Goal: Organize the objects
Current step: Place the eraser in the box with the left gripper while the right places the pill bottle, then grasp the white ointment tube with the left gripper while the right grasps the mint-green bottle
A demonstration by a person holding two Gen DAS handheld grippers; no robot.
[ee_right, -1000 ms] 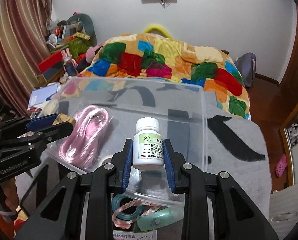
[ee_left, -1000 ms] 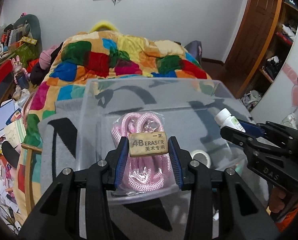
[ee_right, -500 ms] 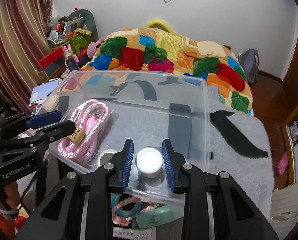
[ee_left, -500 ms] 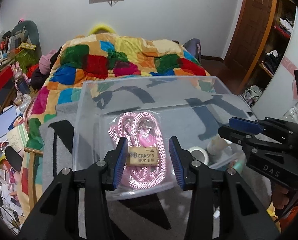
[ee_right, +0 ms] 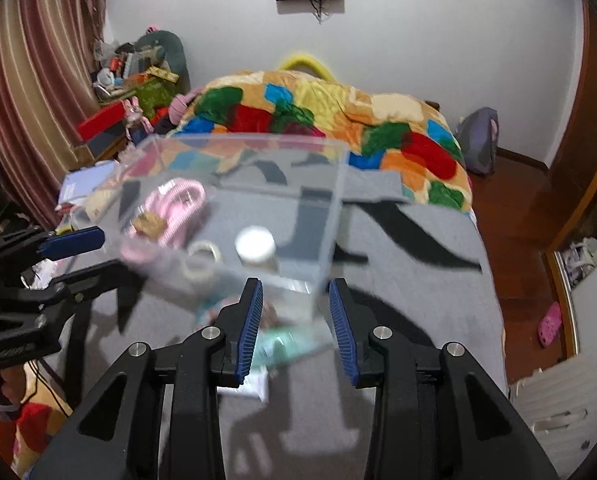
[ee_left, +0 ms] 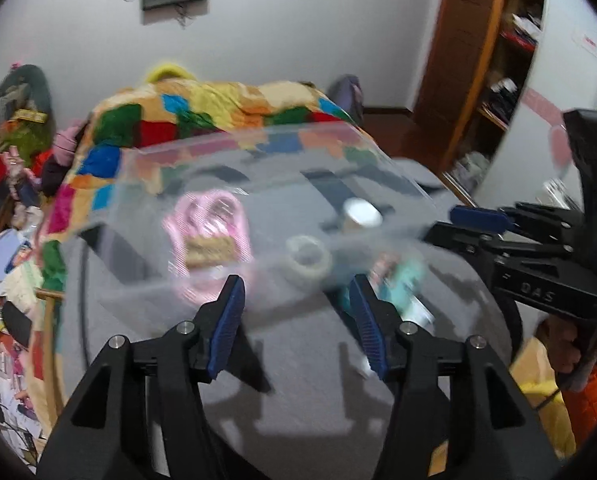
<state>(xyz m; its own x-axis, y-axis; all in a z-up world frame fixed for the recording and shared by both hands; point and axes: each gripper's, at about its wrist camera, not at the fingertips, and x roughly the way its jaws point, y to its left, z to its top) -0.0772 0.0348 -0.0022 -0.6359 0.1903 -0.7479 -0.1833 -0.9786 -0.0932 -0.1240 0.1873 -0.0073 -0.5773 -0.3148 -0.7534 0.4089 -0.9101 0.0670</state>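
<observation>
a clear, thin-walled plastic box (ee_right: 258, 168) sits on the grey blanket (ee_right: 418, 280) of the bed, its long side running left to right across the view. inside lie a coiled pink braided rope (ee_left: 210, 236), its loops stretched away from the camera, a small tan block eraser (ee_left: 210, 250) resting on the coil, a ring of pale tape (ee_left: 308, 256) lying flat, and a white bottle (ee_right: 256, 246) standing upright with its round cap up. the left hand-held gripper (ee_left: 296, 312) and right hand-held gripper (ee_right: 296, 320) both hang spread apart and empty before the box. motion blur softens the finer detail.
</observation>
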